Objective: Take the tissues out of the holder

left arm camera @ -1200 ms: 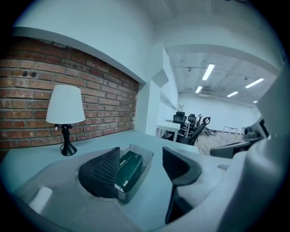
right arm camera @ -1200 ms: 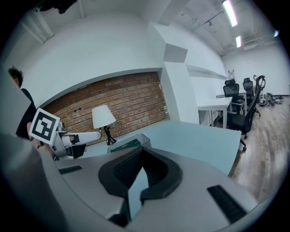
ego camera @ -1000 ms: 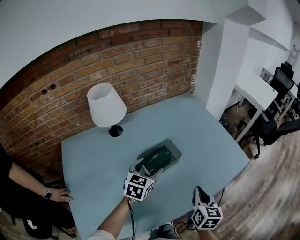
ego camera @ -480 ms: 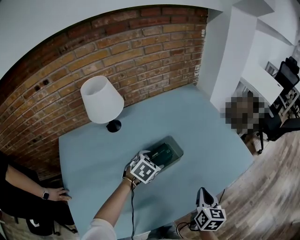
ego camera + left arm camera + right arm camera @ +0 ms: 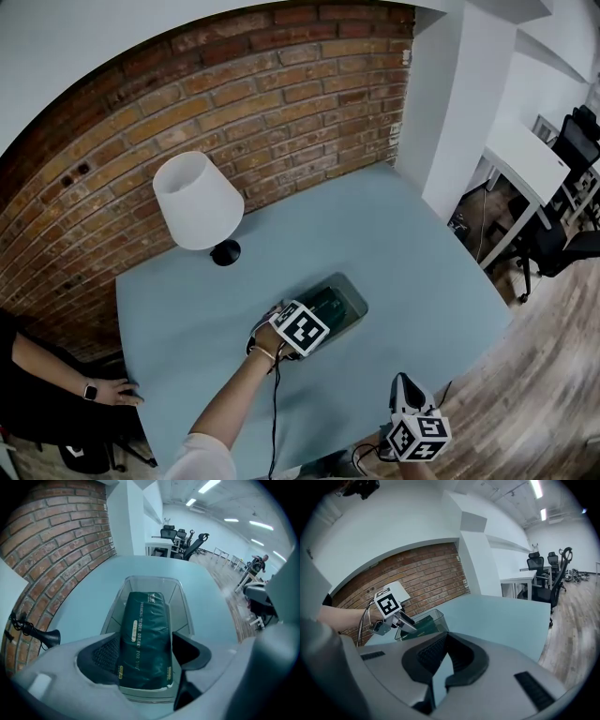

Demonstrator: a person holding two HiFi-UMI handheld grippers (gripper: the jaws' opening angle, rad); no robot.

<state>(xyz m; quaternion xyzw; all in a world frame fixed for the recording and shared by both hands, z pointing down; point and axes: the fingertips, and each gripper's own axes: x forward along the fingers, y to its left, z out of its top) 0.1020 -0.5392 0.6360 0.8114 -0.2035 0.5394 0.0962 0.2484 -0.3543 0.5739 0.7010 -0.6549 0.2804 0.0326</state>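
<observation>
A dark green tissue pack [image 5: 145,634] lies lengthwise in a clear plastic holder [image 5: 180,597] on the light blue table. My left gripper [image 5: 145,656] reaches into the holder's near end, open, with one jaw on each side of the pack and close against it. In the head view the left gripper [image 5: 312,312] sits over the holder [image 5: 353,298] near the table's middle. My right gripper [image 5: 403,384] hangs off the table's front edge, shut and holding nothing. The right gripper view shows the right gripper [image 5: 440,663] pointing at the holder [image 5: 433,618] from a distance.
A white table lamp [image 5: 195,202] stands at the back left of the table [image 5: 394,234], before a brick wall. A person's hand [image 5: 105,391] with a watch rests on the table's left edge. Desks and office chairs [image 5: 553,248] stand to the right.
My left gripper has moved forward and lowered onto the near end of the holder, its jaws now straddling the pack. The right gripper has stayed in place.
</observation>
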